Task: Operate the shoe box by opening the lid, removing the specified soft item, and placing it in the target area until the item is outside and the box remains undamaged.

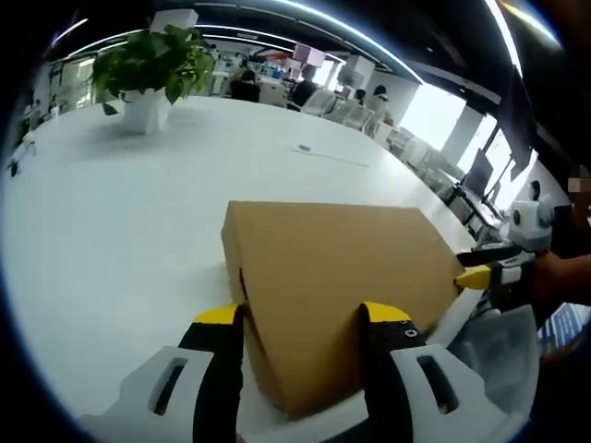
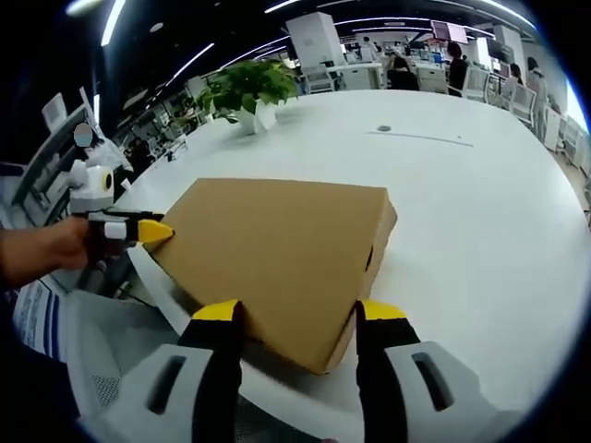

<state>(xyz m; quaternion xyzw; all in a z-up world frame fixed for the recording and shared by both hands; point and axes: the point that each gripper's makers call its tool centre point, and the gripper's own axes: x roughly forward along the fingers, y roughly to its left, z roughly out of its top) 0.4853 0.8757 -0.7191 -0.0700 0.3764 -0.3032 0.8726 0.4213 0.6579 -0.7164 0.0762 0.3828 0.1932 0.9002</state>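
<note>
So we've got the shoe box (image 1: 342,277) lying flat with its lid down, right at the near edge of the white surface (image 1: 138,203), one corner poking toward us. Our left tool (image 1: 303,318) has its jaws spread wide on either side of one box corner, with nothing clamped as far as we can tell, and the right tool (image 2: 297,314) is doing the same at another corner, jaws apart, straddling the cardboard. The big worry: it's plain brown corrugated-looking cardboard, matte and fairly thin at the edges, so pinching a corner hard could crease or tear it, and that's exactly what the task says not to do. Also, the box sits so close to the edge that a sideways shove could slide it off, since the surface looks smooth and slick. Can't see the soft item at all, presumably inside. There's a slot in the box's side wall, probably a finger hole. A potted plant (image 1: 152,69) stands well apart, no risk there.
</note>
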